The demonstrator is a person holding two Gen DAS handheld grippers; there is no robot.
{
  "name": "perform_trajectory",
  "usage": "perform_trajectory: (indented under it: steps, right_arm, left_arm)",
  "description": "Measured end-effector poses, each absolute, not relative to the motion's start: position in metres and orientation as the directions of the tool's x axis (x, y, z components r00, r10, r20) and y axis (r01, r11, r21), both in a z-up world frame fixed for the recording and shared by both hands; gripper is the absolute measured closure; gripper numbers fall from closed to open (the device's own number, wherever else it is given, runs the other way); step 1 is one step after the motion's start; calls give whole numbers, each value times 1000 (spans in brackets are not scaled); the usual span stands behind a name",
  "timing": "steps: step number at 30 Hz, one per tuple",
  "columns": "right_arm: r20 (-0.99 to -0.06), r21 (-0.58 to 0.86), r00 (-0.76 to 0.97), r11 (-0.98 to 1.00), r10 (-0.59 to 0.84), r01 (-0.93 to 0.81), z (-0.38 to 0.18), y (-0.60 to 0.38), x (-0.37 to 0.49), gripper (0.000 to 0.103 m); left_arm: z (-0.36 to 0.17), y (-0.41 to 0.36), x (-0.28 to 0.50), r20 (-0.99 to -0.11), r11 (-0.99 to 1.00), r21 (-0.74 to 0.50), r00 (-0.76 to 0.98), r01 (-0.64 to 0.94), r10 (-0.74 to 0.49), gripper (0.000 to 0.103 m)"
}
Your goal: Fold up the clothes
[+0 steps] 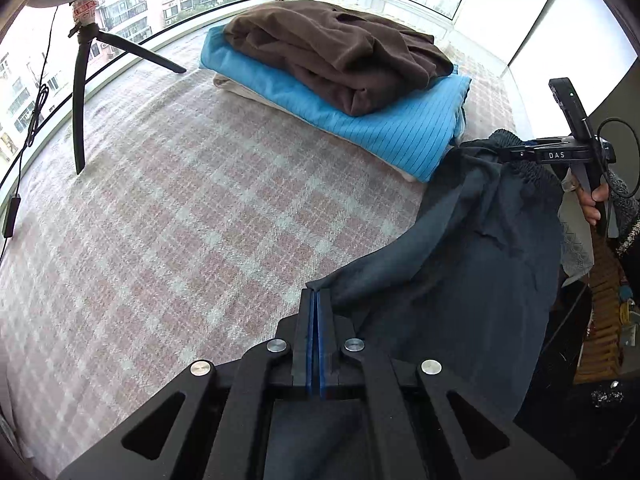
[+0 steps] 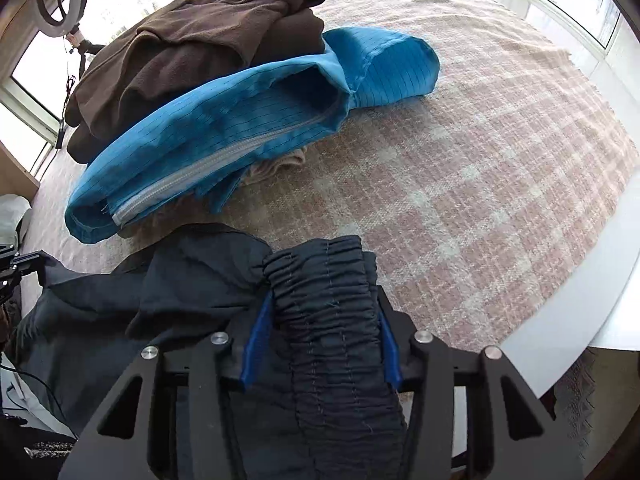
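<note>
Fabric of a dark garment [image 1: 472, 264] is hanging stretched between the two grippers, above a pink-and-white checked blanket [image 1: 168, 216]. The left gripper [image 1: 318, 296] is showing its blue pads pressed together, and an edge of the dark cloth is meeting their tips; whether the cloth is actually pinched there is hard to tell, since the fold runs off right beside the fingertips. The right gripper [image 2: 324, 300] is standing partly spread, its blue pads bearing on either side of the gathered elastic waistband [image 2: 324, 280], which is bunching thickly between them. In the left wrist view that same gripper is appearing at the right edge, held by a person's hand [image 1: 596, 200], with the waistband draping from it. Behind the garment, a folded pile is sitting on the blanket: a brown garment [image 2: 192, 48] on top of a blue striped one with a zipper [image 2: 224, 132].
</note>
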State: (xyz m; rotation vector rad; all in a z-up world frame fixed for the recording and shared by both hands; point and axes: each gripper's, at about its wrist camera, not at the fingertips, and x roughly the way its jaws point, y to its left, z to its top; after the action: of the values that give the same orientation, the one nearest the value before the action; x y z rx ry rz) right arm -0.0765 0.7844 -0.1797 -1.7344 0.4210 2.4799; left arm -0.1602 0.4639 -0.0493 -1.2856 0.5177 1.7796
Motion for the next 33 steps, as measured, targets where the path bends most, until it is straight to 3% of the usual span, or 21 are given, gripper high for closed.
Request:
perform_trajectory:
  steps: [5,8,14,24,28,31,33]
  right_arm:
    - [-883,314,-437,-907,-171,-280,-148,796,-49,61]
    - [-891,308,-427,-898,-156,-314,-148,801,-49,61]
    - [-943,199,-321,-925,-91,-323,-189,798,-83,57]
    - [-943,83,-332,-962,8,-261,-156,791,-79,50]
    - [-922,57,-383,-962,51,-267,-141,792,-70,50]
    - [-904,100,-428,-966,13,-240,-131,784,-59,50]
    - [-892,156,-449,-969,-55,-191,-128,771,-52,50]
  left_arm:
    - [-24,434,-186,-899,-598,-134,-157,-790,410,102]
    - [-35,451,-198,-903,-621,-90,-199,-779,381,103]
    - [-78,456,-239,-943,-674,-86,-158,-733,292,103]
    - [-23,463,-171,-894,-506,-227,-28,-832,447,101]
    - [-57,491,-153,-912,-475,-228,16,-850,409,100]
    - [-89,500,-159,-952,-544,-82,-97,-835,292,98]
    - [-91,494,-169,-950,-591,-131,-71,-796,306,98]
